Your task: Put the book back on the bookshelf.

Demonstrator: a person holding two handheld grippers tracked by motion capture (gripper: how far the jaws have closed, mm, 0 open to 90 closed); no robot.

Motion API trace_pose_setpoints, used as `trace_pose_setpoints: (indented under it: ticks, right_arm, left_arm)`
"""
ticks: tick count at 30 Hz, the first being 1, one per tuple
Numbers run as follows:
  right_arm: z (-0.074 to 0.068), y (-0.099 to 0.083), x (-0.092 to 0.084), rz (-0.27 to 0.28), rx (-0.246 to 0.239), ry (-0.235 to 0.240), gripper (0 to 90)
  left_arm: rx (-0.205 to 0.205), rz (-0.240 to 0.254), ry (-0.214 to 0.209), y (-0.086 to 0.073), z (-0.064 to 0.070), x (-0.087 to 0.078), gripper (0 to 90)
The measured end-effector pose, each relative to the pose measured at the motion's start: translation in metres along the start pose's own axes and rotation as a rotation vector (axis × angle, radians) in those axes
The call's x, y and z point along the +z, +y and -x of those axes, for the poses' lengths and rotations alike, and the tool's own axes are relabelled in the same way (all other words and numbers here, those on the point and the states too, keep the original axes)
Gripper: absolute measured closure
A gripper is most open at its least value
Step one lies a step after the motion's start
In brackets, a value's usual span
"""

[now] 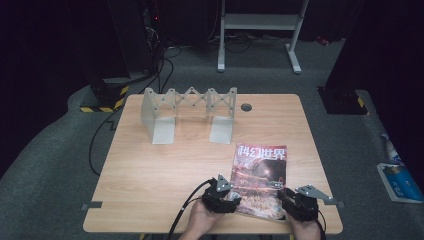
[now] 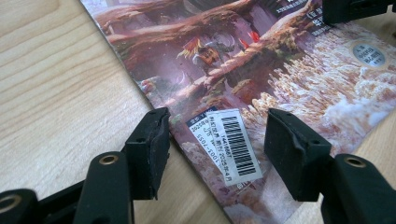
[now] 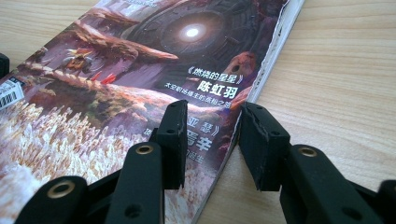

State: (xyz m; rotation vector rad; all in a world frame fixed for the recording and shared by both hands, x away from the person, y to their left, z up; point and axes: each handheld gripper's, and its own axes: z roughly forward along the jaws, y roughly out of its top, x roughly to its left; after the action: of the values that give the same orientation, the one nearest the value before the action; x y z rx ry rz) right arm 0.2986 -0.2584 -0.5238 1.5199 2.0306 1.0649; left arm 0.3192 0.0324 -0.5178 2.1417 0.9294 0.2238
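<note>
Magazine [image 1: 261, 181] lies flat; left gripper [image 2: 215, 140] gapes over its barcode sticker [image 2: 238, 145], right gripper [image 3: 212, 140] gapes over its spine edge.

Magazine's [image 1: 260, 182] near corners hidden under both tools in the high view

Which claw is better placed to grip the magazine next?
Right, probably: the right claw straddles the magazine edge, jaws open. The left claw sits over the cover's barcode corner.

Dark room, grey carpet floor [image 1: 60, 150], white metal stand [image 1: 260, 22]
</note>
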Motion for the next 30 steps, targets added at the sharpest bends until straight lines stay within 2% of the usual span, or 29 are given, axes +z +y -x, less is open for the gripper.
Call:
trace_pose_setpoints:
  ticks: [2,5,10,21,30]
  right_arm:
    - [-0.001,0.0,0.0,-0.006,0.002,0.003,62.1]
    - [-0.002,0.0,0.0,-0.003,-0.019,0.006,62.2]
    - [-0.006,-0.001,0.0,-0.008,-0.016,0.017,62.1]
    - [-0.014,0.003,0.004,-0.02,-0.072,0.032,62.2]
    - [-0.023,0.006,0.01,-0.023,-0.077,0.055,62.1]
  left_arm:
    - [-0.007,0.007,0.005,-0.002,0.001,-0.001,40.8]
    - [-0.017,0.013,0.008,-0.005,0.002,-0.004,40.8]
    - [-0.026,0.016,0.01,-0.01,0.001,-0.008,40.9]
    - [-0.043,0.033,0.019,-0.02,-0.001,-0.017,42.6]
    - [-0.077,0.045,0.038,-0.028,-0.006,-0.026,43.4]
